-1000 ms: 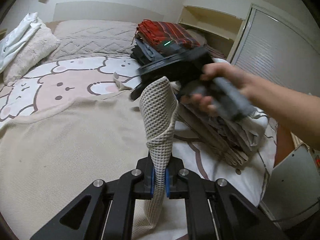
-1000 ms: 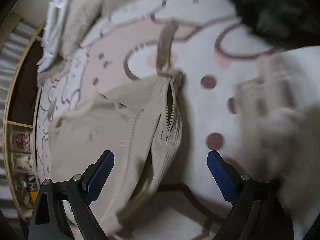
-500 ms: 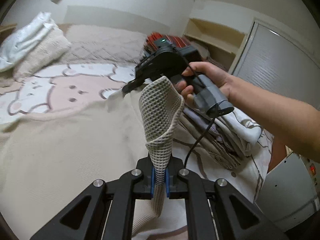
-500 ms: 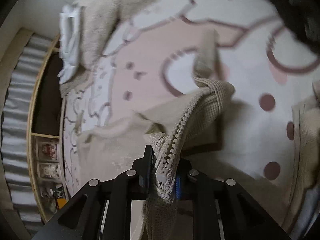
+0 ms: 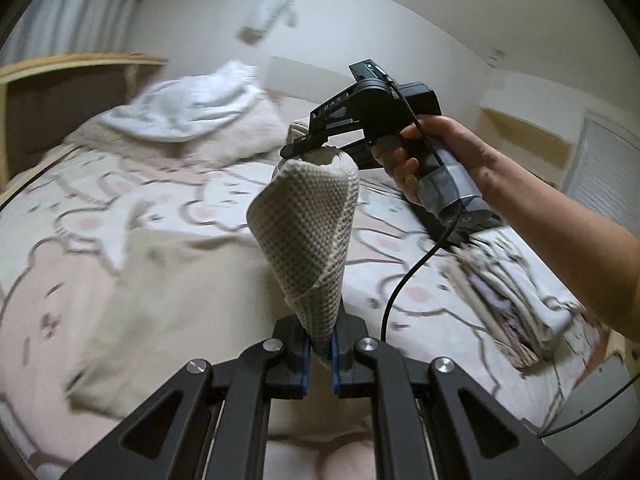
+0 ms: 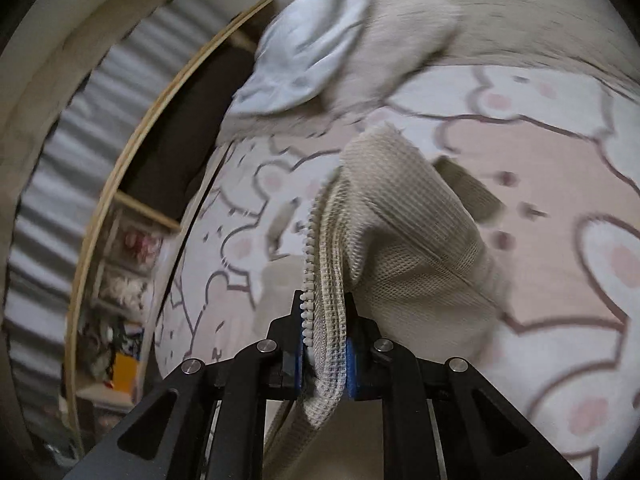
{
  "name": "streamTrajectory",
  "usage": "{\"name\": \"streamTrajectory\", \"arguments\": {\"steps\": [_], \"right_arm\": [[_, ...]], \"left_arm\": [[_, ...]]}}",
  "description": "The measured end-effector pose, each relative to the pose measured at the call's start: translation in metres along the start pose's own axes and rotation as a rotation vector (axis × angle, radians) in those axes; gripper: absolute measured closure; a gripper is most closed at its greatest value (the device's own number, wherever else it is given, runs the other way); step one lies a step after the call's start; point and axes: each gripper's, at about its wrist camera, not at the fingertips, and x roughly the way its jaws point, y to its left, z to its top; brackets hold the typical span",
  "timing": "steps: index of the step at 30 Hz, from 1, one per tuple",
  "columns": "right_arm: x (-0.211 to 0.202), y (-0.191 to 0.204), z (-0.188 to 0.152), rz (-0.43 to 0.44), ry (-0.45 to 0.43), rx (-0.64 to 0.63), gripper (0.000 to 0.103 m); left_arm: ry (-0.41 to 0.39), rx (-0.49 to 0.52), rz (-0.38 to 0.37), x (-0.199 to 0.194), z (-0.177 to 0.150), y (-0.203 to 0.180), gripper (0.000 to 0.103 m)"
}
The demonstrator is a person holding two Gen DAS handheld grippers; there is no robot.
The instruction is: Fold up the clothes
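- Since a second ago, the right tool [image 6: 323,354], then spread wide over the bed, has been clenched on the zipper edge of the beige waffle-knit garment [image 6: 400,240] and raised.
- Left tool [image 5: 319,354]: clamped on a fold of the same garment [image 5: 308,232], which stands up from the blue pads [image 5: 305,364] as a cone.
- Garment is held off the bed [image 5: 132,216] between both tools; its lower part trails down to a beige sheet of cloth on the cover, blurred.
- White zipper teeth [image 6: 308,264] run up from the right tool's left pad.
- Writing: "DAS" is read on the black body of the right tool [image 5: 340,120] in the left wrist view; further letters cannot be made out.
- Right hand [image 5: 440,160] is wrapped around the grey handle; a black cable [image 5: 404,276] hangs from it.
- Cartoon-animal print is seen on the bed cover.
- Folded stack [image 5: 512,300] at the bed's right edge is smeared by motion.
- Shelf [image 6: 124,256] contents beside the bed cannot be identified.
- Forearm is cut off at the frame edge.
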Motion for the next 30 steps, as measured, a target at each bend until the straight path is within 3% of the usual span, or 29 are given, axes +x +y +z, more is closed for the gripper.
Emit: {"name": "streamTrajectory", "arguments": {"steps": [5,11,16,18,19,20,21,25,26,28,30], "right_arm": [[0.081,0.057,-0.003,-0.081,0.102,-0.103,0.087],[0.180,0.084,-0.013,-0.236,0.211,-0.151,0.087],[0.230,0.099,-0.024,-0.237,0.262,-0.159,0.086],[0.234,0.103,-0.026,-0.201,0.247,-0.165,0.067],[0.232,0.106,-0.026,-0.177,0.229,-0.166,0.033],[0.224,0.108,-0.024,-0.159,0.195,-0.159,0.010],[0.213,0.110,-0.021,-0.144,0.155,-0.152,0.010],[0.160,0.104,-0.006,-0.063,0.031,-0.106,0.013],[0.147,0.101,-0.007,-0.082,0.011,-0.112,0.034],[0.124,0.090,-0.012,-0.122,-0.010,-0.120,0.060],[0.104,0.075,-0.021,-0.163,-0.016,-0.129,0.070]], "left_arm": [[0.017,-0.102,0.099,-0.012,-0.019,0.055,0.095],[0.113,-0.217,0.167,0.006,-0.053,0.103,0.095],[0.156,-0.278,0.189,0.012,-0.078,0.121,0.095],[0.171,-0.300,0.193,0.013,-0.086,0.126,0.094],[0.178,-0.316,0.195,0.013,-0.090,0.128,0.091],[0.180,-0.332,0.189,0.012,-0.092,0.131,0.091],[0.181,-0.349,0.183,0.011,-0.094,0.133,0.091],[0.179,-0.381,0.183,0.004,-0.090,0.136,0.082],[0.172,-0.388,0.194,0.001,-0.087,0.137,0.079],[0.159,-0.414,0.191,-0.004,-0.080,0.142,0.079],[0.152,-0.438,0.186,-0.009,-0.074,0.149,0.079]]}}
